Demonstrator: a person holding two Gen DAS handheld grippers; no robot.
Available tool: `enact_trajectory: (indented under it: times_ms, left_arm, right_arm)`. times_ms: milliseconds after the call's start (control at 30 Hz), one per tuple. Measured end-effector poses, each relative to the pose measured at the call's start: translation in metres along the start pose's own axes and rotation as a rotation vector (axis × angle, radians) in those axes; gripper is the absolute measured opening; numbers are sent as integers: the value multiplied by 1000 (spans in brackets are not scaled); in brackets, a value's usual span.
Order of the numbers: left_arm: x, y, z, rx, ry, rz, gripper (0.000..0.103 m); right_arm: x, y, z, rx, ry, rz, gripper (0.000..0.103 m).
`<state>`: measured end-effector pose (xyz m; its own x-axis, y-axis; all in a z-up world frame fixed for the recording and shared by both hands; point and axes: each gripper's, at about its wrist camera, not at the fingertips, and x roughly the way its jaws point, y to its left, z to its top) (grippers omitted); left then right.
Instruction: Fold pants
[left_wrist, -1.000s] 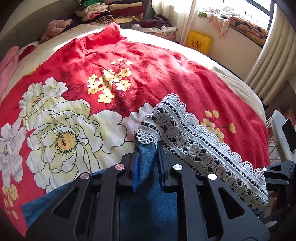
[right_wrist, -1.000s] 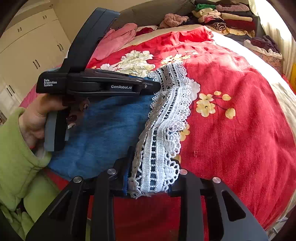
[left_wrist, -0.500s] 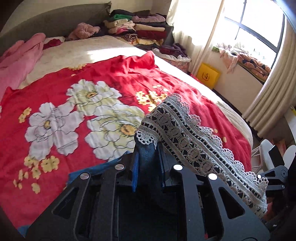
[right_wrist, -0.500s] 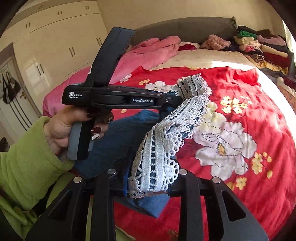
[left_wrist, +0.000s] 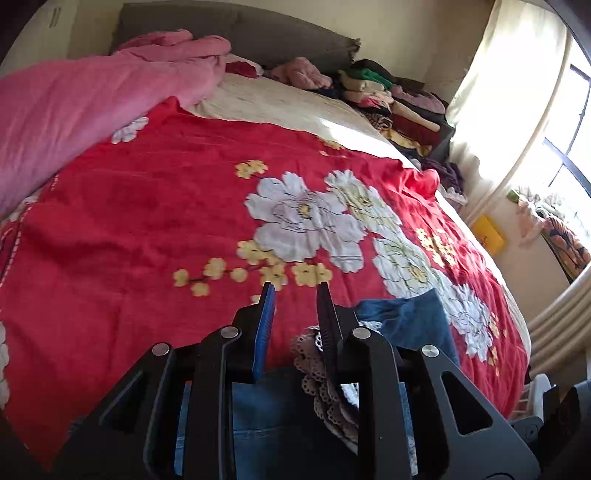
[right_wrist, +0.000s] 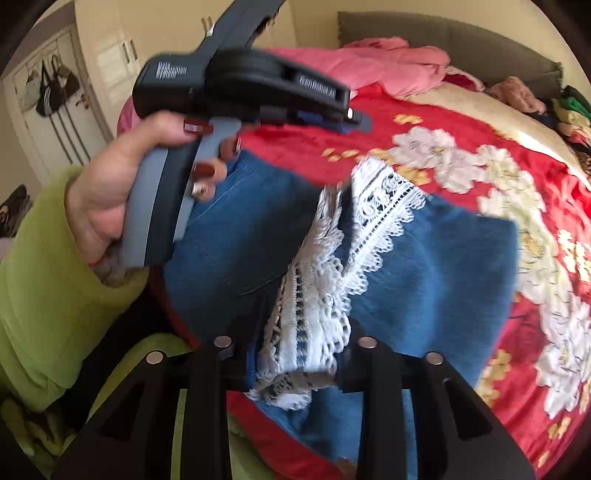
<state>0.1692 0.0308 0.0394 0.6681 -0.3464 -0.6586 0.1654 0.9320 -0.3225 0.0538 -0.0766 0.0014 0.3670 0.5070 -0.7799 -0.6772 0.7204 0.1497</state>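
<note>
The pants are blue denim (right_wrist: 436, 273) with a white lace hem (right_wrist: 314, 302), lying on the red floral bedspread (left_wrist: 147, 221). My right gripper (right_wrist: 295, 354) is shut on the lace hem and the denim under it. My left gripper (left_wrist: 293, 291) is open and empty, its jaws apart above the bedspread; the denim (left_wrist: 410, 321) and lace (left_wrist: 317, 369) lie just below and right of it. In the right wrist view the left gripper (right_wrist: 347, 122) hangs above the pants, held by a hand in a green sleeve.
A pink quilt (left_wrist: 74, 110) lies at the bed's far left. Stacks of folded clothes (left_wrist: 391, 99) sit at the head of the bed by the grey headboard (left_wrist: 240, 37). Curtain and window (left_wrist: 517, 110) are on the right. A wardrobe and door (right_wrist: 74, 92) stand left.
My left gripper has let go of the lace hem corner and opened, lifting and swinging toward the head of the bed. The released lace has dropped onto the denim. The right gripper still holds its corner.
</note>
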Motion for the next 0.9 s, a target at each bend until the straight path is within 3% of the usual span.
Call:
enact_trajectory:
  times_ms: [33, 100, 133, 200, 267, 400, 433, 500, 567, 633, 667, 700, 733, 767, 800, 900]
  left_arm:
    - [-2, 5, -3, -14, -2, -9, 15]
    - [-3, 11, -11, -47, 12, -35, 19]
    - [-2, 11, -14, -52, 17, -45, 21]
    - [2, 6, -18, -55, 33, -63, 24]
    - [5, 0, -21, -64, 48, -106, 28]
    - [17, -6, -24, -110, 93, -179, 37]
    - [22, -7, -26, -123, 108, -180, 38]
    - [31, -7, -27, -128, 128, -146, 53]
    - [43, -7, -28, -133, 153, -121, 57]
    - [50, -7, -29, -136, 172, -113, 56]
    - [52, -8, -30, -133, 177, -109, 46]
    - [55, -11, -32, -133, 180, -116, 16]
    - [54, -13, -33, -128, 176, -107, 12]
    - [51, -16, -33, -117, 165, -95, 12]
    - [47, -20, -33, -97, 148, -93, 11]
    - [32, -23, -30, -77, 112, -96, 11]
  right_arm:
    - [4, 5, -1, -7, 5, 22, 32]
    - [4, 14, -1, -25, 1, 56, 55]
    - [1, 14, 0, -28, -7, 75, 60]
    - [-14, 12, 4, -31, -43, 91, 59]
    - [-33, 2, 7, -19, -92, 48, 59]
    - [-59, -46, 12, 94, -155, -119, 62]
    - [-60, -64, 14, 142, -154, -160, 62]
    - [-56, -100, 19, 238, -151, -210, 62]
    - [-49, -130, 20, 302, -136, -227, 62]
    - [-40, -156, 20, 347, -117, -208, 62]
    - [-33, -166, 21, 372, -105, -196, 62]
    - [-25, -175, 23, 397, -91, -161, 62]
    - [-18, -183, 22, 422, -76, -126, 58]
    - [-12, -186, 20, 432, -56, -91, 18]
    - [-8, -189, 21, 432, -52, -74, 9]
    - [-12, -183, 17, 402, -80, -102, 9]
